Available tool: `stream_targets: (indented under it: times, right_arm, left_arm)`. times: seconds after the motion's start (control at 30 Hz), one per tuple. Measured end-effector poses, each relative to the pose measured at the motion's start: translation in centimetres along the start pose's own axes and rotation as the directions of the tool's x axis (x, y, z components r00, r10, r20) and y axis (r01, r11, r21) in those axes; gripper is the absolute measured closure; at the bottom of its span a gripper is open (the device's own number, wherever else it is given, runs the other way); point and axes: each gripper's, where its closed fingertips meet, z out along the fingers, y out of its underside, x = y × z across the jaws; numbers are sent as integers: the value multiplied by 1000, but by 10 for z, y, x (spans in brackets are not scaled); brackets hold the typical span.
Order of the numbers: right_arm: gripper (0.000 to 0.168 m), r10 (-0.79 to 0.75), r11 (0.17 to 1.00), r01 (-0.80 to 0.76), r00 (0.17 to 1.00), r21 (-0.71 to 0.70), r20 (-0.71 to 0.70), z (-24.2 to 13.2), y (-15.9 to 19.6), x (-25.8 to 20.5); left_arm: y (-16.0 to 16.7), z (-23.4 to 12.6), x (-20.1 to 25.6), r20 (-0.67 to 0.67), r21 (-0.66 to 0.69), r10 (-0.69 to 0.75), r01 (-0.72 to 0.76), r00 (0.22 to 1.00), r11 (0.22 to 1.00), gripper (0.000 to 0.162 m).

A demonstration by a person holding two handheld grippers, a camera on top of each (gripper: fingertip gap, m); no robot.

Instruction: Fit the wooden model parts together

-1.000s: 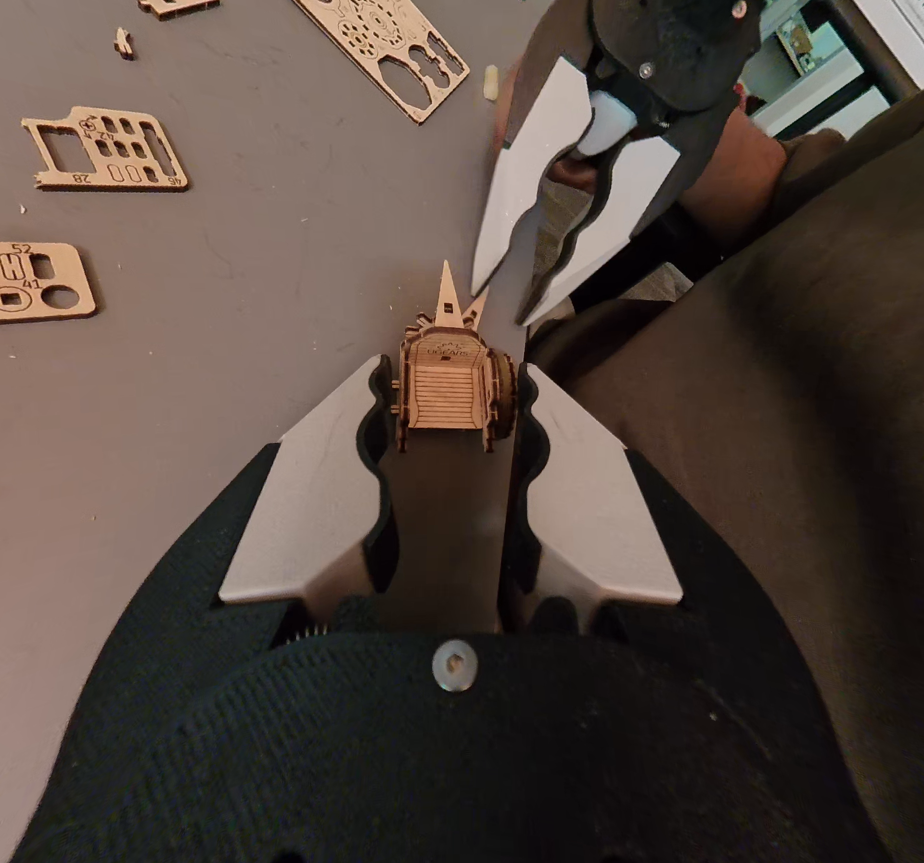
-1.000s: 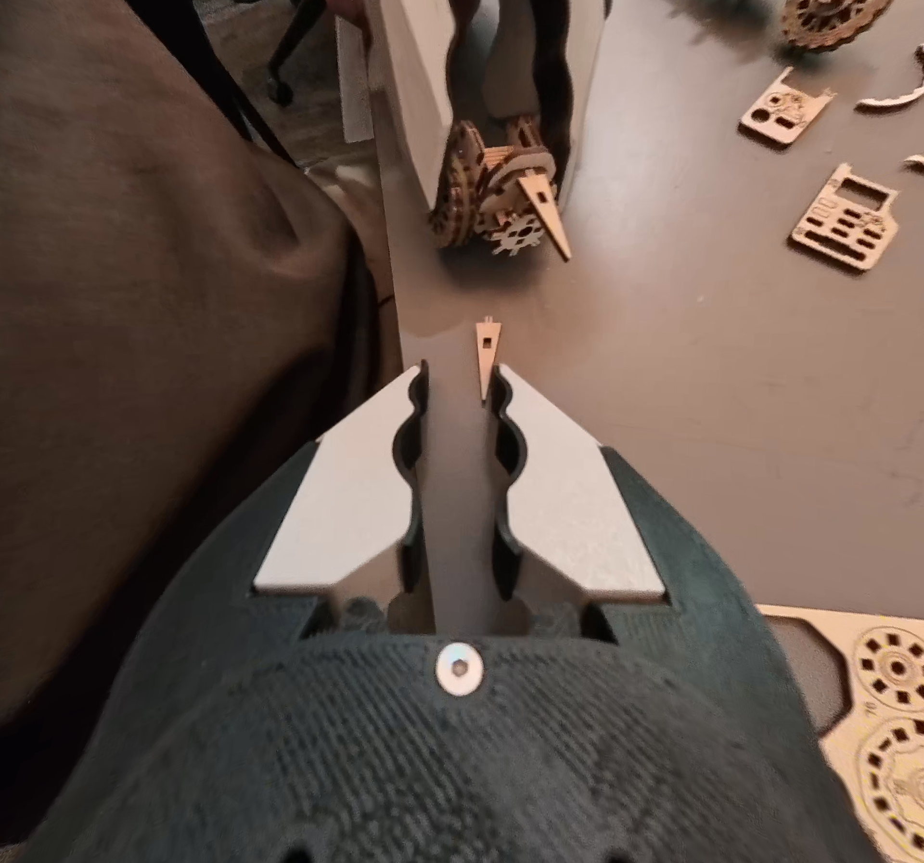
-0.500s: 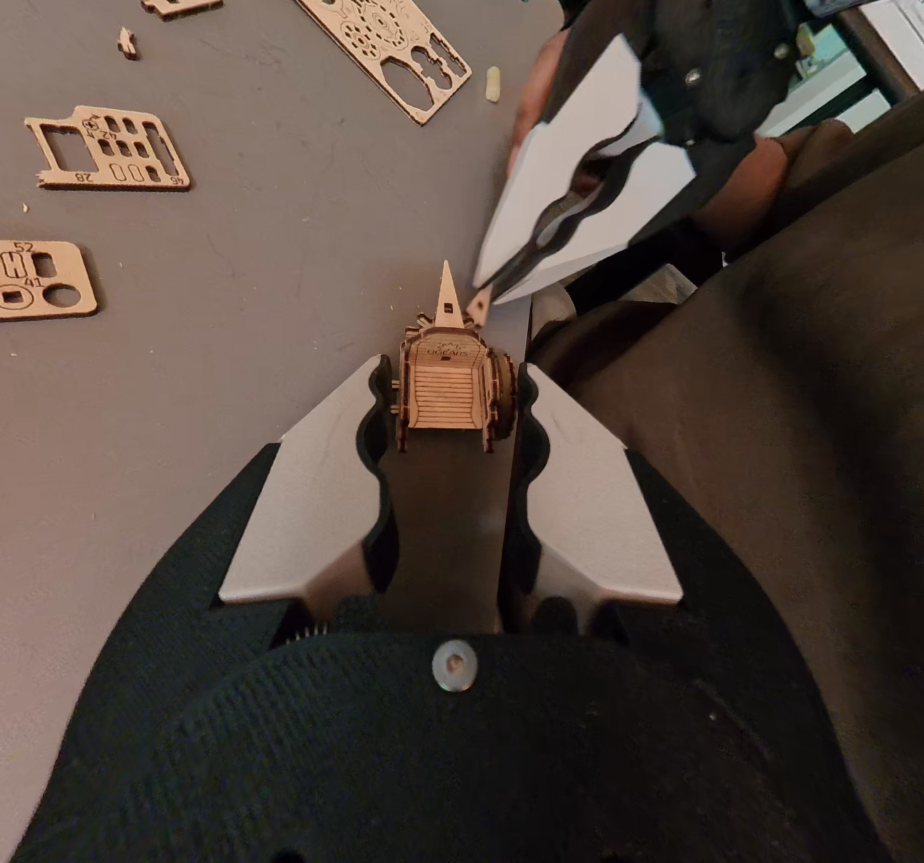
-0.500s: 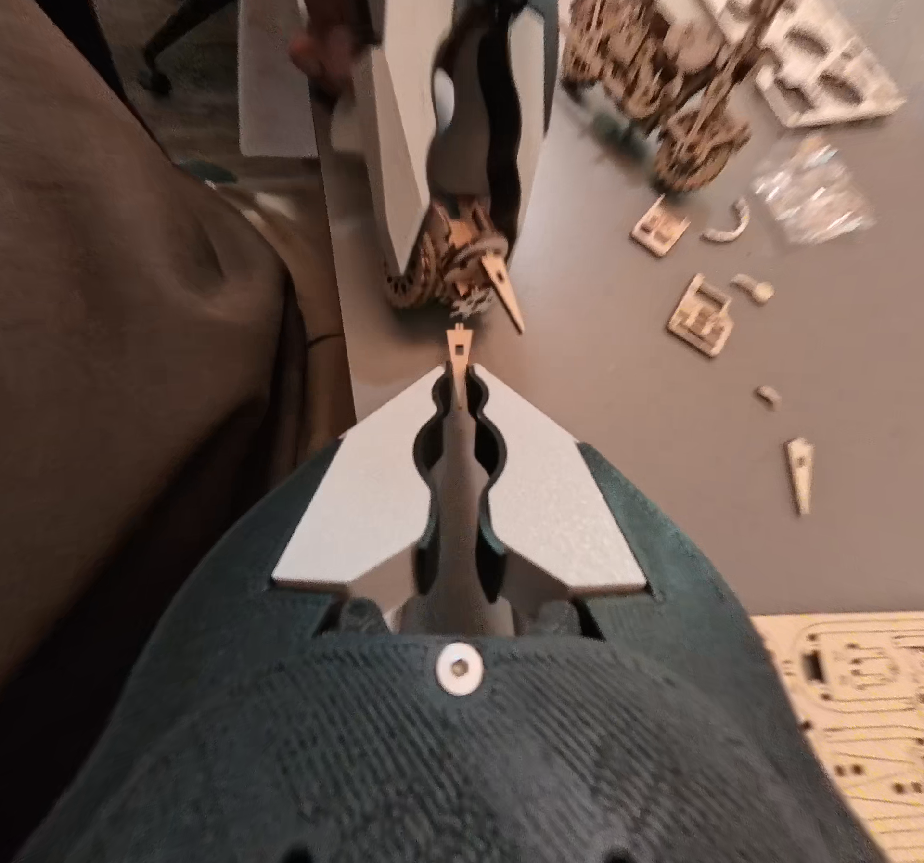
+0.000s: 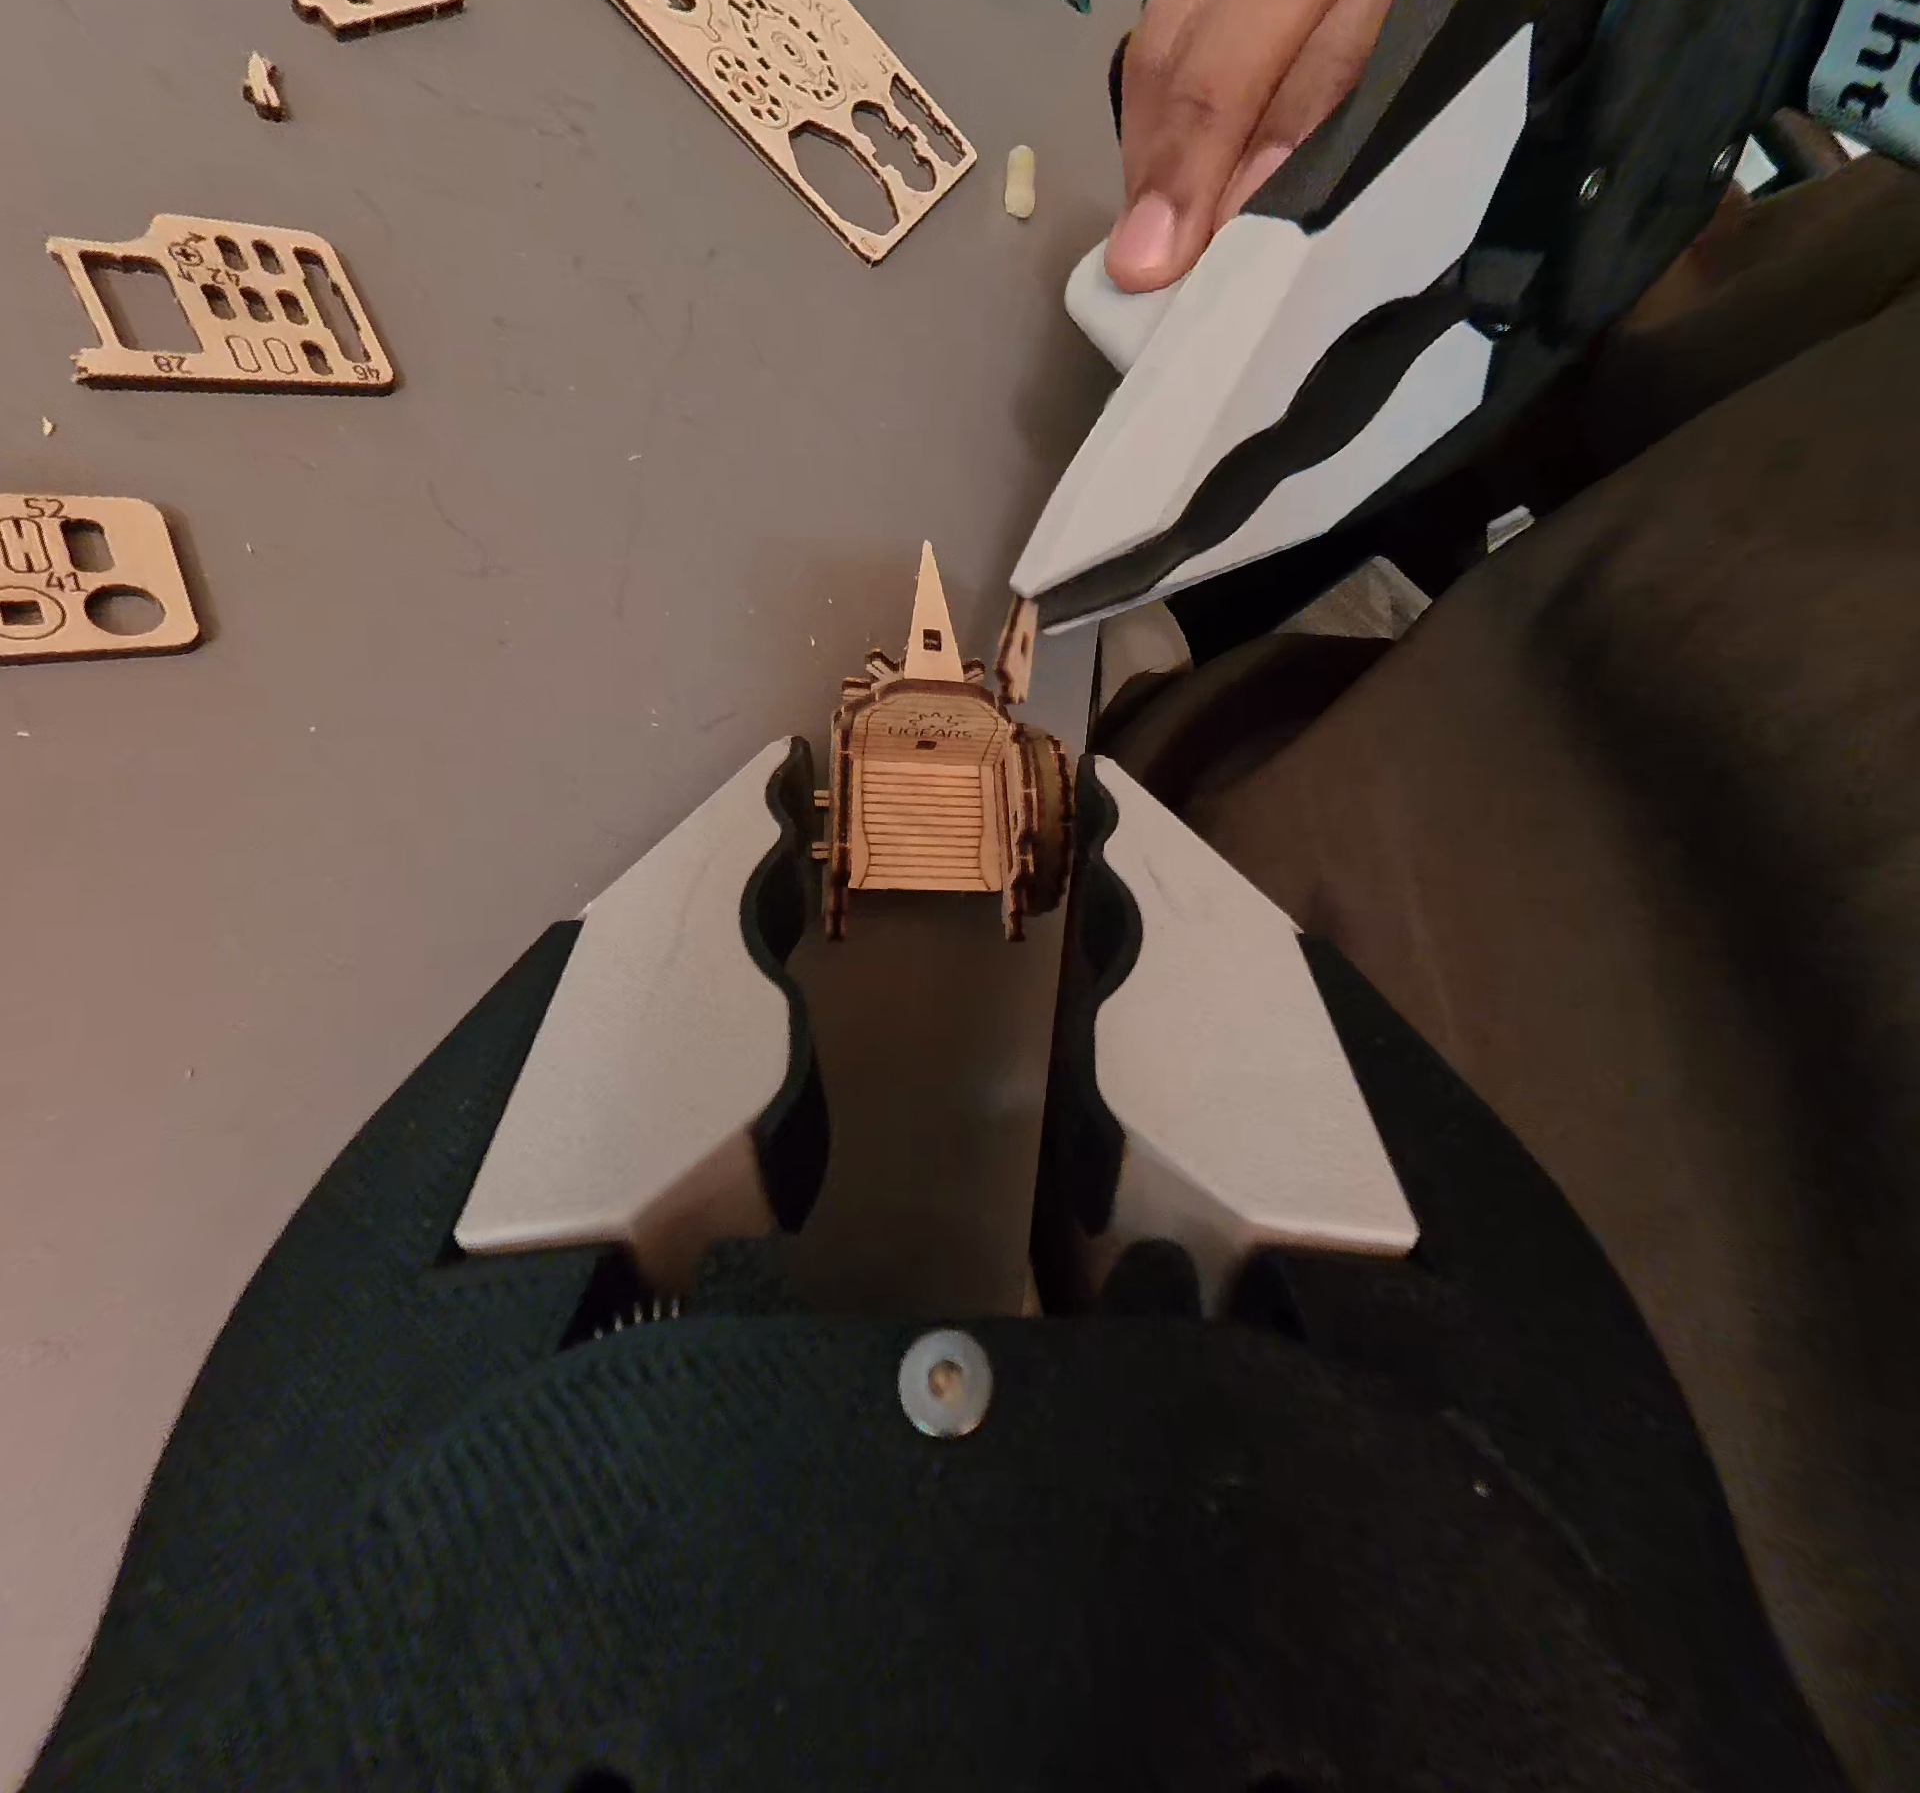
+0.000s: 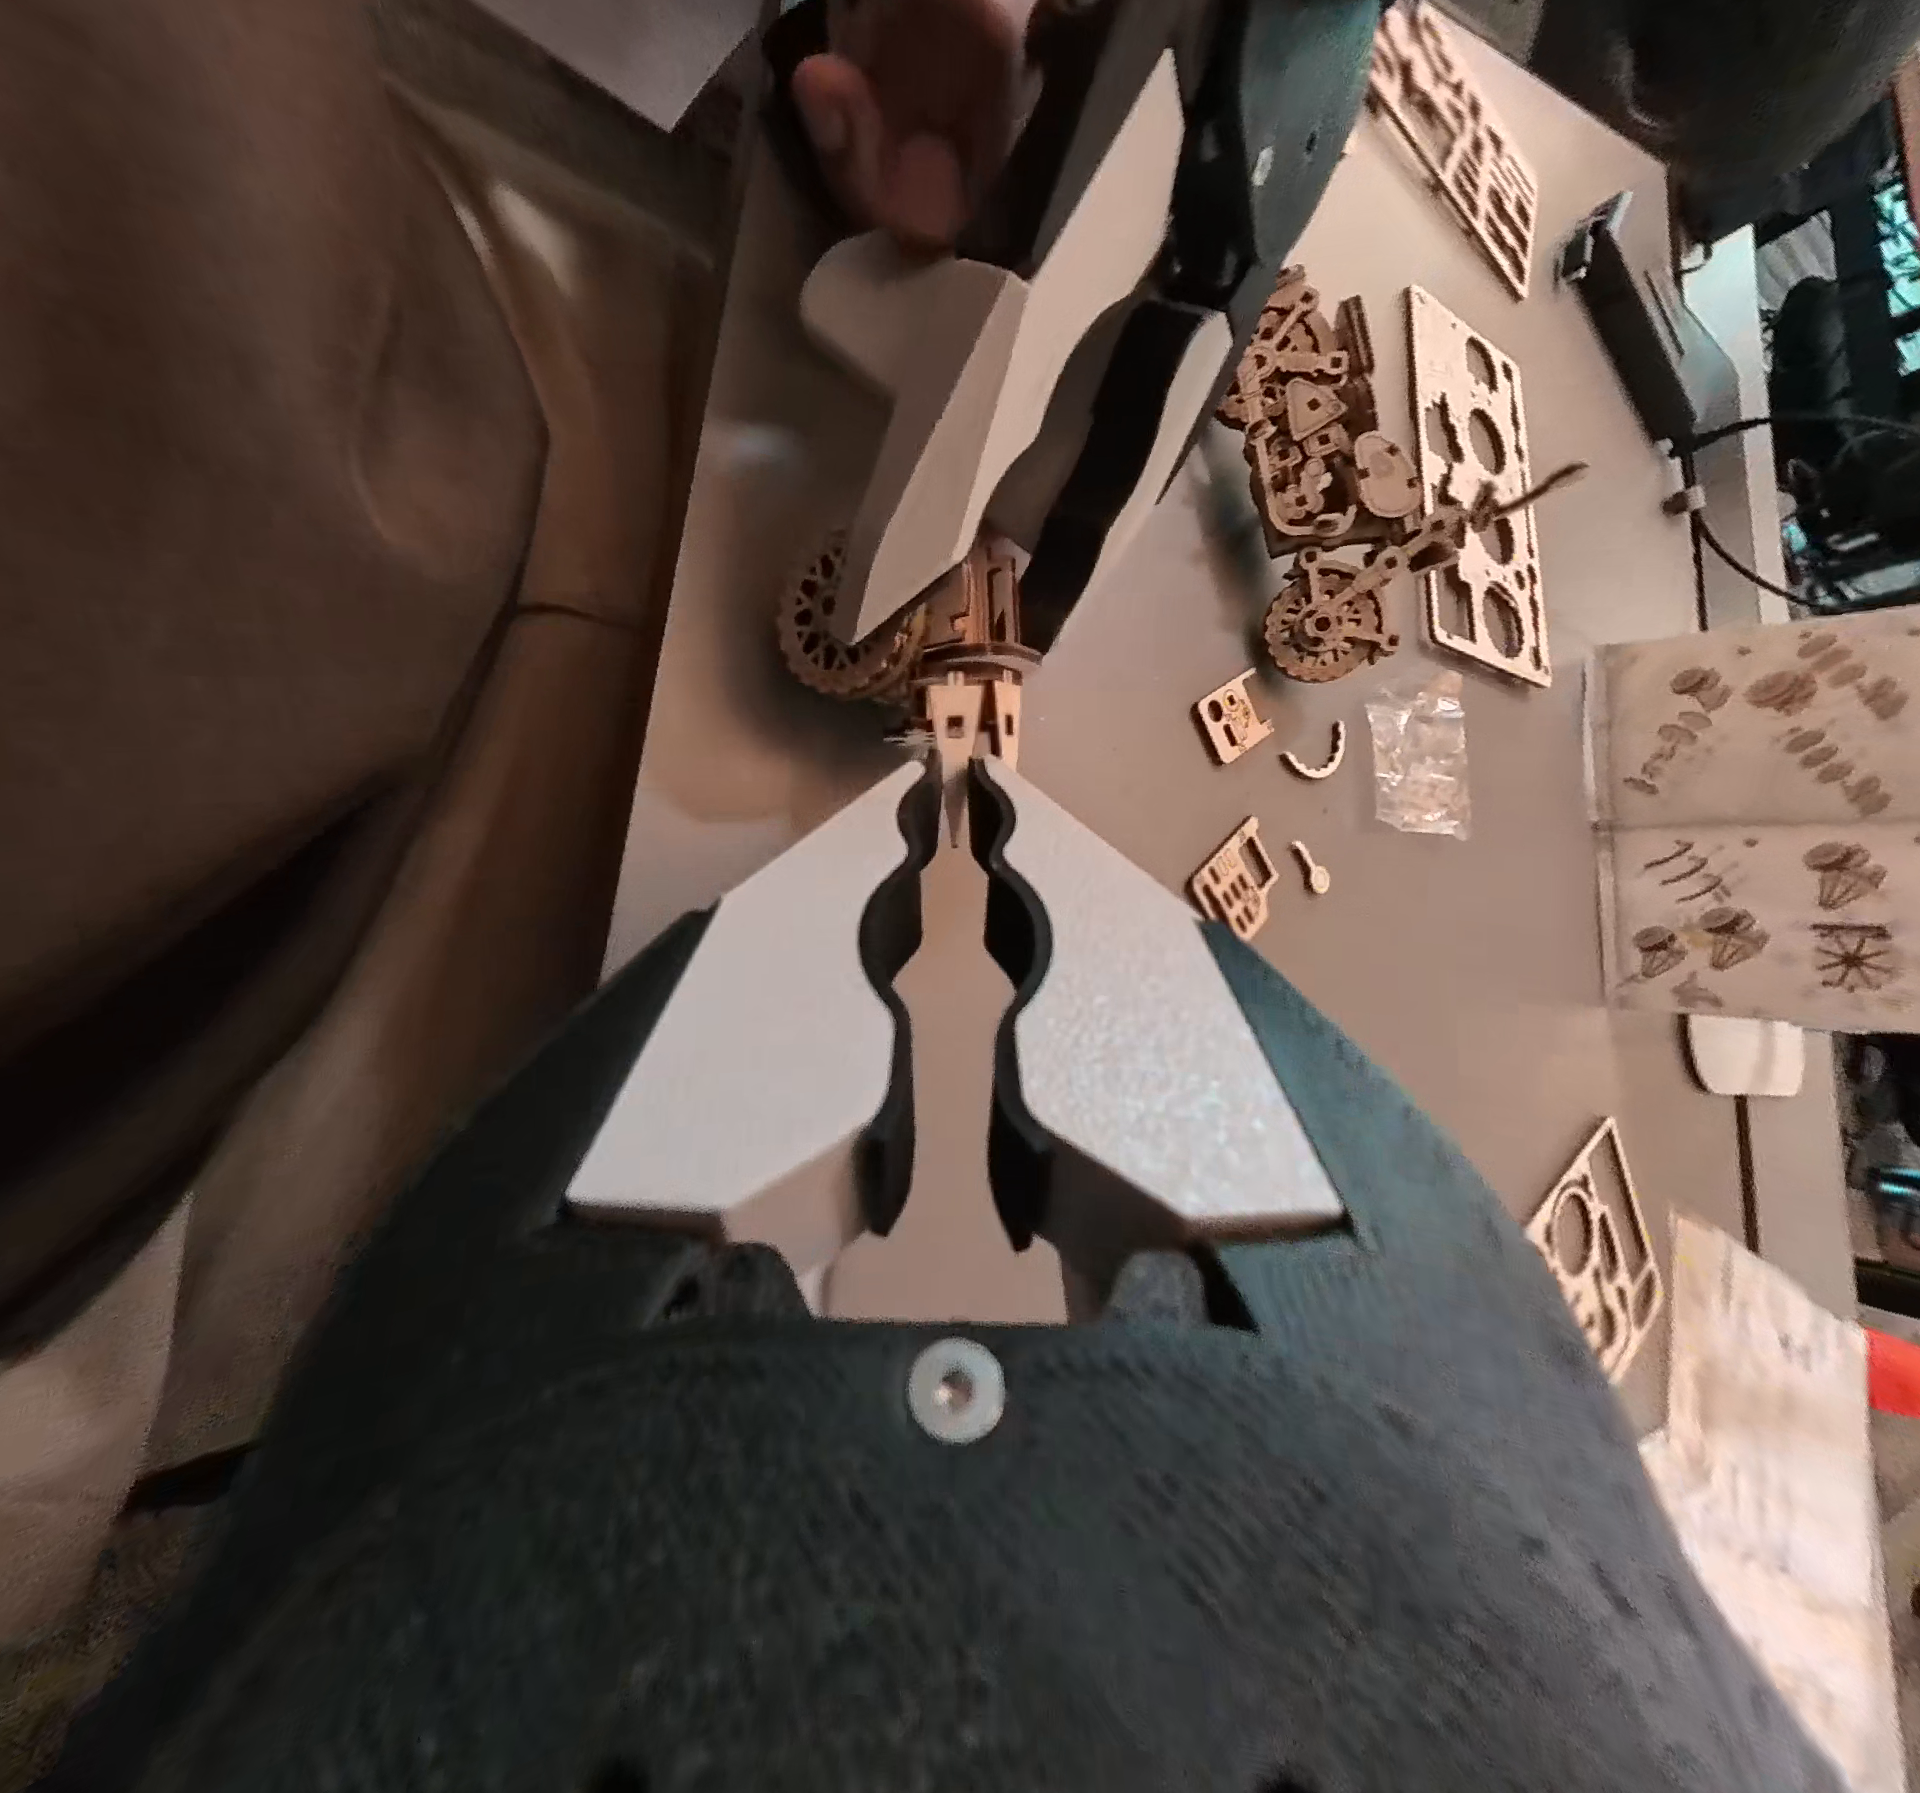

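Observation:
My left gripper (image 5: 940,787) is shut on a small wooden sub-assembly (image 5: 925,818), a slatted box with a wheel on its right side and a pointed fin (image 5: 930,616) standing at its far end. It rests at the table's right edge. My right gripper (image 6: 951,769) is shut on a thin wooden spike piece (image 6: 954,730), whose wide end touches the sub-assembly's (image 6: 977,611) end. In the left wrist view the right gripper (image 5: 1029,600) comes in from the upper right with the piece (image 5: 1016,654) beside the fin. The left gripper (image 6: 951,626) comes down from above in the right wrist view.
On the grey table (image 5: 520,704) lie cut-out wooden scraps (image 5: 223,315) and a punched sheet (image 5: 748,29). A finished wooden motorcycle (image 6: 1320,496), more sheets (image 6: 1475,486), a small plastic bag (image 6: 1418,767) and a paper instruction sheet (image 6: 1756,808) lie farther off. The person's brown clothing (image 5: 1558,912) lies beyond the table edge.
My right gripper has shut on the spike piece that lay on the table, lifted it and brought it to the sub-assembly's end. The left gripper and sub-assembly have stayed put.

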Motion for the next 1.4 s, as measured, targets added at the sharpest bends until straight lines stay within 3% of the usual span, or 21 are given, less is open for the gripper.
stream_targets:
  times: [0.37,0.73,1.4]
  right_arm:
    - [165,-53,998,54,998,-26,43,4,2,0]
    - [165,-30,998,24,995,61,96,-1,-4,1]
    - [165,-12,999,6,993,44,119,7,3,-5]
  left_arm:
    - [2,2,1,14,-13,19,-19,1000,1000,114]
    - [2,2,1,10,-14,19,-19,1000,1000,114]
    - [2,2,2,0,-16,20,-20,1000,1000,114]
